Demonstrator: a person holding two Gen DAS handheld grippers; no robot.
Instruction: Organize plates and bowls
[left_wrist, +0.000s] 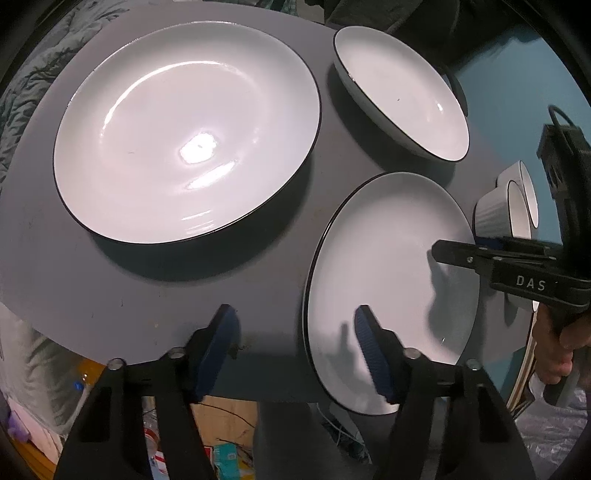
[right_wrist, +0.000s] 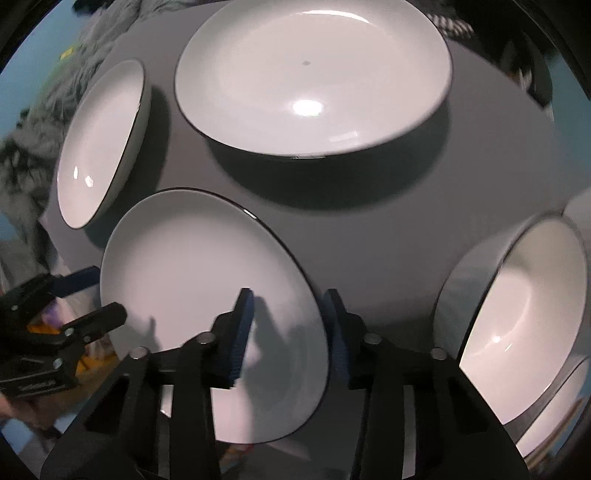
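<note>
A small white plate (left_wrist: 391, 266) with a dark rim lies at the near edge of the grey table (left_wrist: 147, 288). My left gripper (left_wrist: 295, 328) straddles its left rim, one pad over the table and one over the plate, with neither pressing. In the right wrist view my right gripper (right_wrist: 290, 314) straddles the opposite rim of the same small plate (right_wrist: 192, 280) with a narrower gap, and I see no pad pressing. Each gripper shows in the other's view: the right gripper (left_wrist: 458, 247) and the left gripper (right_wrist: 109, 295). A large white plate (left_wrist: 184, 129) and a shallow bowl (left_wrist: 402, 92) lie beyond.
Ribbed white bowls (left_wrist: 509, 206) stand stacked just right of the small plate, close to my right gripper; they appear as deep bowls (right_wrist: 517, 314) in the right wrist view. A hand (left_wrist: 557, 347) holds the right gripper. Cluttered floor shows below the table's near edge.
</note>
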